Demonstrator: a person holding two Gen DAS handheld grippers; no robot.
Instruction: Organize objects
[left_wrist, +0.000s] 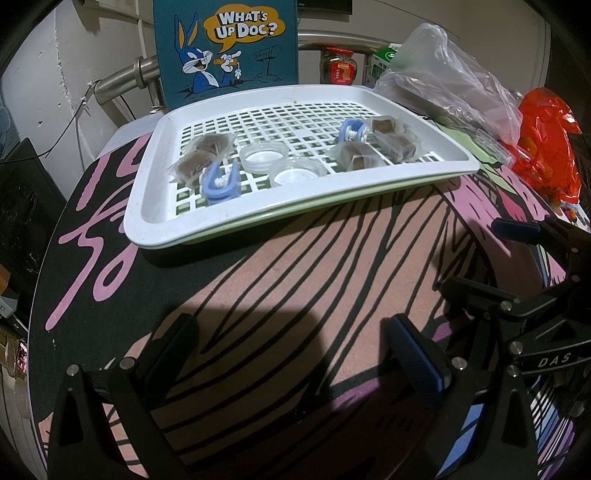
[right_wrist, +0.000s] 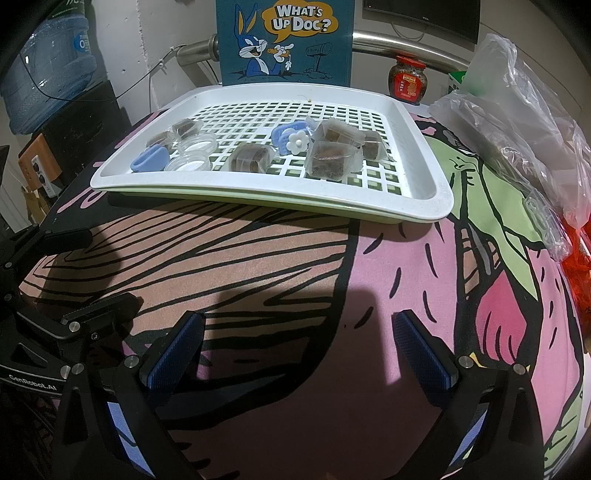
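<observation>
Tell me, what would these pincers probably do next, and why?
Probably the right gripper moves forward toward the white tray, perhaps to the nearest wrapped brown cube. Both it and the left gripper are open and empty, short of the tray, where cubes, blue clips and clear lids lie mixed.

Left tongs: matte black frame, silver screws, blue ribbed pads. Right tongs: same black build, blue pads, white "GenRobot.AI" lettering on the neighbouring body.
</observation>
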